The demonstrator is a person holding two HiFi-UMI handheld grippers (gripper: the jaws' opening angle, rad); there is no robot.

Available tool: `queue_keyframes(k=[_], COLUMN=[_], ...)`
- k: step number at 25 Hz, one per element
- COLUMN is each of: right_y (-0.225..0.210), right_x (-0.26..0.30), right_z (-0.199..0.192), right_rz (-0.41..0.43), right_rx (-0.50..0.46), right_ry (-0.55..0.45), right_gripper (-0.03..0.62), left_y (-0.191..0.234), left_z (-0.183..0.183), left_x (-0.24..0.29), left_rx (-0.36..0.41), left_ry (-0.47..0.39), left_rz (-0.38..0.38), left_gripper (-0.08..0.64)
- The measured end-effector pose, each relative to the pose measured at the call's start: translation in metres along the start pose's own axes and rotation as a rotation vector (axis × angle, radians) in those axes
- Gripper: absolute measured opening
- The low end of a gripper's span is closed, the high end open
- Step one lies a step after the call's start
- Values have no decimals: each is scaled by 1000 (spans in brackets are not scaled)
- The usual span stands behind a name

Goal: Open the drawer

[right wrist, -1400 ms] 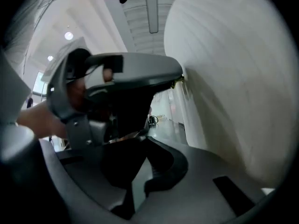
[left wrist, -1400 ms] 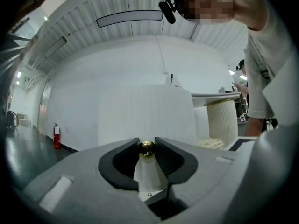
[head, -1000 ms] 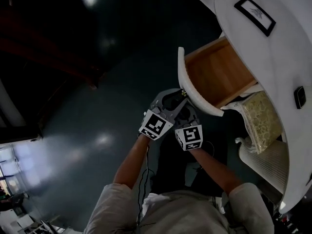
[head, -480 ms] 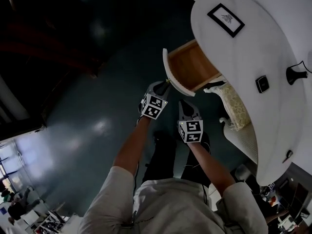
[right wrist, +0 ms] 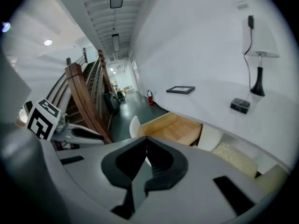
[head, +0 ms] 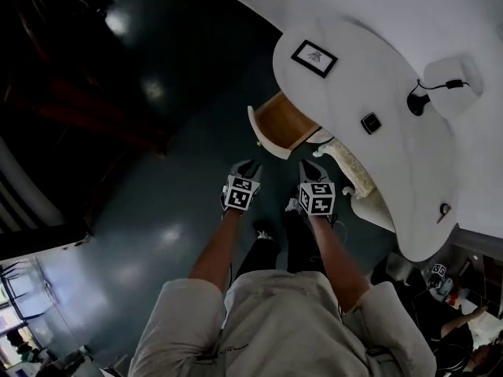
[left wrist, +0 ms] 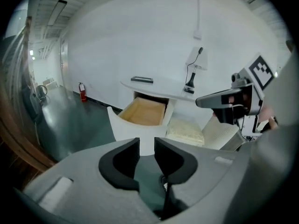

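Left of the drawer [head: 281, 121] we see only the dark, glossy floor [head: 134, 195]. The drawer stands pulled well out of the white bench [head: 369, 77], with its curved white front toward us and its bare wood bottom showing.

Our left claw [head: 249, 165] hangs short of the drawer's front, near its left end, and does not touch it. In the left gripper view its jaws stand a narrow gap apart with nothing between them, and the drawer's white front shows beyond the gap.

Our right claw [head: 307, 164] is about level with the left one, off the drawer's right end, and is also clear of it. In the right gripper view its jaws meet at the tips, closed on nothing. Both claws point toward the drawer and slant downward.

Just right of the drawer, under the bench's edge, lies a cream, textured cushion [head: 344, 157]. On the bench top above the drawer's opening lies a black frame [head: 313, 58]. Farther right of the drawer sits a small dark box [head: 370, 122]. Beyond the box stands a lamp [head: 425, 98] with a dark stem and a white shade, close to the wall.
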State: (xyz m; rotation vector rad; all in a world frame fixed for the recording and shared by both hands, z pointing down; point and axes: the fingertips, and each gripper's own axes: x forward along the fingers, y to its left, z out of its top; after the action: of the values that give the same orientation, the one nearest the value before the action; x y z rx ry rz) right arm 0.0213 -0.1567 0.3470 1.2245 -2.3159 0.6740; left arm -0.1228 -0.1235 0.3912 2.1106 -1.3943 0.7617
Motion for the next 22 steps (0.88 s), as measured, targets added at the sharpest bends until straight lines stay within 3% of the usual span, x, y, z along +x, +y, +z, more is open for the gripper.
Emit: queue_keyframes(k=[5,11,14,17,22], right_y=[-20,-17,-21,-18,-37], right_x=[-39,-35,-44,-49,-59], right_z=[22,76,95,96,69], right_rz=[-70,-42,-62,-25,-125], right_rx=[56,-21,-8,14,15], right_ry=[-4,-40,-88,-107,-79], right_gripper=[15,15,15,15,15], left_y=[-23,-28,-29,-22,-27], left_z=[32,97,117,127,127], left_x=[-23,-30,-34,-38,-52], left_rx=[-50,-58,-47,-57,-54], left_ry=[15,-91,-121,-131,-157], left_rz=[5,16,32,75,138], left_gripper=[103,103,103,98,98])
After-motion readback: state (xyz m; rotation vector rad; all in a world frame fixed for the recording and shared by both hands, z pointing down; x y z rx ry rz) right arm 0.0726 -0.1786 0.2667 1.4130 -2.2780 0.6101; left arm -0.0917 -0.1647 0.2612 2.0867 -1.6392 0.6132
